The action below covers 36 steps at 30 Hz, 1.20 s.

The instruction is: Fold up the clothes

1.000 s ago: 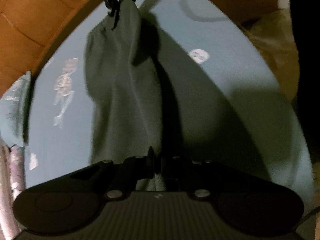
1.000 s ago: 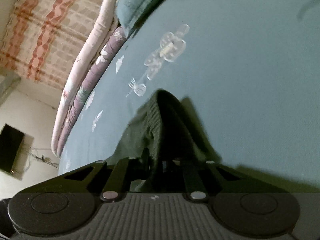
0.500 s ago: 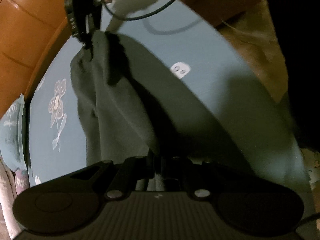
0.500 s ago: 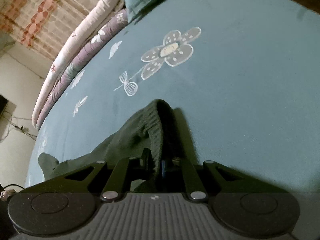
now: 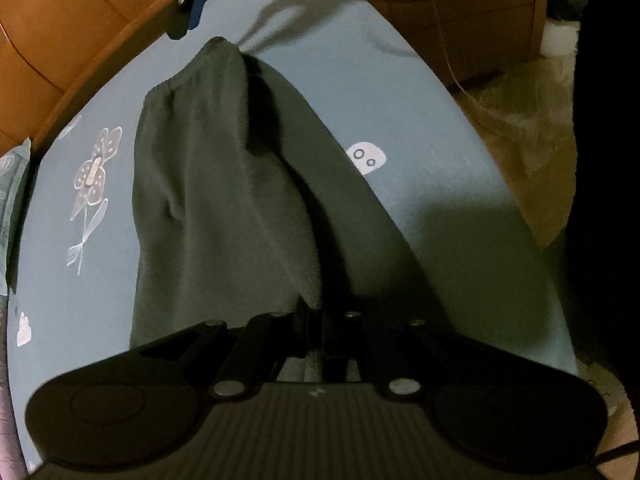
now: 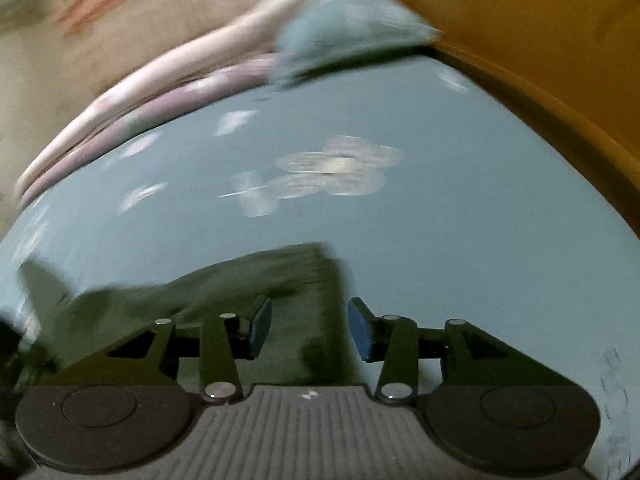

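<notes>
The dark green knit garment lies stretched lengthwise on the pale blue flower-print bed sheet, near end pinched tight in the left gripper, whose fingers are closed on the fabric. The right gripper hovers just above the far end with its blue-padded fingers spread wide, holding nothing. I'd say keep the left end taut and low so the cloth lies flat, and line up edges before pressing any crease.

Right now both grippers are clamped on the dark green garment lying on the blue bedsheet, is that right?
Not quite. Only the left gripper is clamped on the dark green garment. The right wrist view shows the right gripper open, jaws apart above it. The garment does lie on the blue bedsheet.
</notes>
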{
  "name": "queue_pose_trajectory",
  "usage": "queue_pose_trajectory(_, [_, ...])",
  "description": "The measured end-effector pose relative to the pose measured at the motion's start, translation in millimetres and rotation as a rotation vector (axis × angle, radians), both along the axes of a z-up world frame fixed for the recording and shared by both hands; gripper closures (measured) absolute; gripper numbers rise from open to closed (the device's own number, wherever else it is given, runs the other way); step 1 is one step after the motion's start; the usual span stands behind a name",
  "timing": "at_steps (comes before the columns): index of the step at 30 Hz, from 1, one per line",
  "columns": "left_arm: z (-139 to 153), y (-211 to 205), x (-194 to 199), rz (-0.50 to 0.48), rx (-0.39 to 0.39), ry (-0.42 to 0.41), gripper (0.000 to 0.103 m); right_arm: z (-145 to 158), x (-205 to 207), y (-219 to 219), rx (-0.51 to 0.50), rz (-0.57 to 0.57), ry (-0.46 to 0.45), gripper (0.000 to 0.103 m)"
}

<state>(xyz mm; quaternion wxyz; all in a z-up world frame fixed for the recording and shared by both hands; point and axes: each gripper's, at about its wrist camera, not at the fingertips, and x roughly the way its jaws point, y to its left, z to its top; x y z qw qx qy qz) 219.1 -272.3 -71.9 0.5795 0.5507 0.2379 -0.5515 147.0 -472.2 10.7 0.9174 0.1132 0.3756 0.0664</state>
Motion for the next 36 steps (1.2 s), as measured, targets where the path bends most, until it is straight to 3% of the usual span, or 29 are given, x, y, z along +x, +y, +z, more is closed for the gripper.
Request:
queue_pose_trajectory(2, [-0.3, -0.8, 1.7, 0.005, 0.0, 0.009, 0.1, 4.0, -6.5, 30.0, -0.049, 0.153, -0.022, 0.056])
queue_pose_trajectory(12, [3.5, -4.4, 0.7, 0.026, 0.006, 0.016, 0.1, -41.0, -13.6, 179.9, -0.623, 0.86, -0.004, 0.057])
queue_pose_trajectory(14, [6.9, -4.5, -3.2, 0.03, 0.005, 0.003, 0.1, -47.6, -14.2, 194.5, -0.686, 0.946, 0.002, 0.092])
queue_pose_trajectory(15, [8.6, -4.5, -5.1, 0.032, 0.004, -0.003, 0.1, -46.4, -15.3, 194.7, -0.698, 0.966, 0.005, 0.098])
queue_pose_trajectory(17, [12.9, -4.3, -9.0, 0.028, -0.005, -0.012, 0.1, -44.0, -17.4, 195.1, -0.722, 1.005, 0.01, 0.098])
queue_pose_trajectory(21, [22.6, -0.7, -6.0, 0.046, -0.022, 0.073, 0.093, -41.0, -19.4, 184.6, -0.698, 1.007, 0.041, 0.096])
queue_pose_trajectory(22, [25.0, 0.3, -4.9, 0.052, -0.026, 0.097, 0.088, -42.9, -20.0, 182.2, -0.69, 1.003, 0.059, 0.09])
queue_pose_trajectory(25, [32.3, 3.2, -1.8, 0.068, -0.038, 0.169, 0.088, -57.5, -25.2, 182.5, -0.696, 0.99, 0.113, 0.083])
queue_pose_trajectory(27, [37.2, 5.2, 0.3, 0.078, -0.047, 0.217, 0.087, -52.7, -21.2, 176.1, -0.635, 0.926, 0.109, 0.082])
queue_pose_trajectory(30, [63.4, 19.2, 19.5, 0.167, -0.127, 0.356, 0.085, -45.6, -15.3, 166.4, -0.543, 0.83, 0.104, 0.081])
queue_pose_trajectory(32, [73.0, 25.0, 33.7, 0.245, -0.188, 0.374, 0.074, -40.9, -11.3, 160.0, -0.481, 0.766, 0.1, 0.08])
queue_pose_trajectory(36, [60.4, 18.9, 44.0, 0.334, -0.216, 0.374, 0.074, -31.4, -3.4, 147.1, -0.36, 0.636, 0.093, 0.08])
